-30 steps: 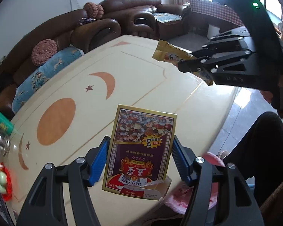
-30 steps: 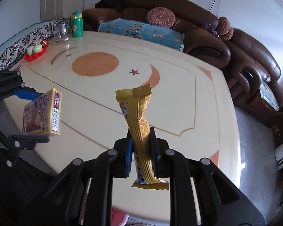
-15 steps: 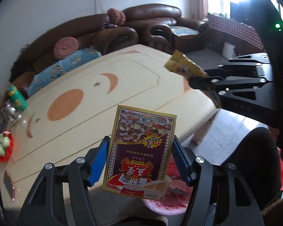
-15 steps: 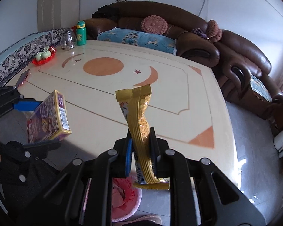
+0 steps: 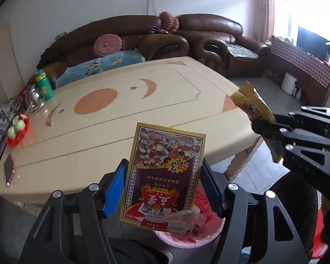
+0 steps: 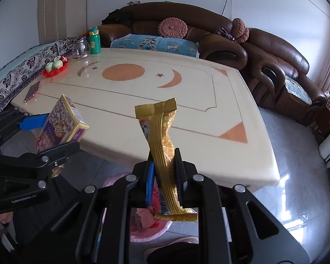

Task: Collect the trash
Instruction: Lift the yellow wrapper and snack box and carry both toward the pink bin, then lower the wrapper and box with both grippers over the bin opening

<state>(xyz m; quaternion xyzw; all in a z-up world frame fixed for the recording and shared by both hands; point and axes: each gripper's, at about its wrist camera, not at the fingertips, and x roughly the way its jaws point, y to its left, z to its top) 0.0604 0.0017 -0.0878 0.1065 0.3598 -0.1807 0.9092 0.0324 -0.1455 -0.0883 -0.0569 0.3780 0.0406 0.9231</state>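
Left hand-held gripper (image 5: 165, 189) grasping card box (image 5: 165, 171), right hand-held gripper (image 6: 165, 173) clenched on wrapper (image 6: 162, 154), both past desk (image 6: 187, 114) near edge: centre each over pink bin (image 5: 187, 235) before letting go.

Left gripper (image 5: 165, 189) clamped wide, right gripper (image 6: 165, 176) pinched nearly closed.

card box (image 5: 165, 173) upside down, "POKER", a "3" badge

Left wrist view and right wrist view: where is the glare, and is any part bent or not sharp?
Left wrist view: the window at upper right is blown out white; the table edges curve from the fisheye lens. Right wrist view: a bright reflection lies on the floor at right; the card box is slightly soft; corners are dark.
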